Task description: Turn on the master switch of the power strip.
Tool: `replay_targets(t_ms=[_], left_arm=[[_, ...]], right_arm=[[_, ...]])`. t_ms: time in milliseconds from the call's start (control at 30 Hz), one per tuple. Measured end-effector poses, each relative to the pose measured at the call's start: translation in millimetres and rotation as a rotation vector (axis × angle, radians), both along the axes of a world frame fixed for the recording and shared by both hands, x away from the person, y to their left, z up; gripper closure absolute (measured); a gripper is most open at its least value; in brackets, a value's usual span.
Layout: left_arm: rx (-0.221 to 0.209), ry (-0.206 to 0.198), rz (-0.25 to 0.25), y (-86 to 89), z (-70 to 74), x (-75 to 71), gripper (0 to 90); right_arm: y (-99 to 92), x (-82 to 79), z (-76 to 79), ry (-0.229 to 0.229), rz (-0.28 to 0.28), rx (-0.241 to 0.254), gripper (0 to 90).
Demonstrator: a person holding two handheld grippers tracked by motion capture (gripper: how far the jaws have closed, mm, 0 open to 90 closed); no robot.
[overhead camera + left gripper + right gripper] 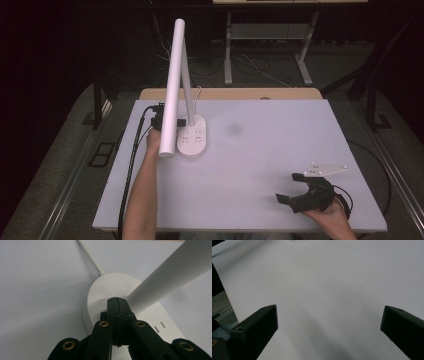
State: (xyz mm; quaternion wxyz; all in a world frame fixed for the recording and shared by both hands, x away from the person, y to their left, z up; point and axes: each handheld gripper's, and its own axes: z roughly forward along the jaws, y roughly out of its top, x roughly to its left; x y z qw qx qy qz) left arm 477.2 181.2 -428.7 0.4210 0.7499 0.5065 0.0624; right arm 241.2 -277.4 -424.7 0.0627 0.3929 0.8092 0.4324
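Note:
A white desk lamp stands at the table's back left. Its long tube head (172,90) leans toward me over an oval base (194,136) with socket slots. My left gripper (181,122) is shut, partly hidden behind the tube head. In the left gripper view its closed tips (116,300) rest on top of the base (97,293), right by the foot of the stem (170,272). My right gripper (289,187) lies near the front right corner of the table, open. In the right gripper view (329,315) there is just bare table between its jaws.
The white table top (260,150) stretches wide between the two hands. A thin white cord (88,256) leaves the lamp base toward the back edge. A black cable (131,160) runs along the table's left side. Legs of another table (228,50) stand on the floor beyond.

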Motion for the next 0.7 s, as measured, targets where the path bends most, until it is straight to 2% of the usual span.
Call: replay_targets(t_ms=[67, 100, 200, 400, 600, 700], left_arm=[[0.028, -0.017, -0.007, -2.4, 1.3, -1.1, 89.9], [0.024, -0.040, -0.002, -5.0, 2.2, -2.6, 89.8], [0.018, -0.041, -0.008, -6.1, 1.7, -2.6, 89.8], [0.030, -0.072, 0.008, -7.9, 3.2, -5.1, 89.8], [0.035, -0.105, 0.011, -4.3, 14.2, -9.4, 89.7], [0.040, -0.121, 0.029, -1.7, 21.8, -13.5, 89.5]], right_arm=[[-0.4, -0.4, -0.1, 0.000, 0.000, -0.001, 0.6], [-1.1, -0.1, -0.1, 0.000, -0.002, 0.000, 0.6], [-1.7, 0.9, -0.2, -0.005, -0.003, 0.002, 0.6], [-3.1, 1.0, 0.0, -0.003, -0.008, 0.003, 0.6], [-4.6, 0.9, 0.5, -0.005, -0.012, 0.004, 0.6], [-4.4, 1.1, 0.6, -0.005, -0.011, 0.004, 0.6]])
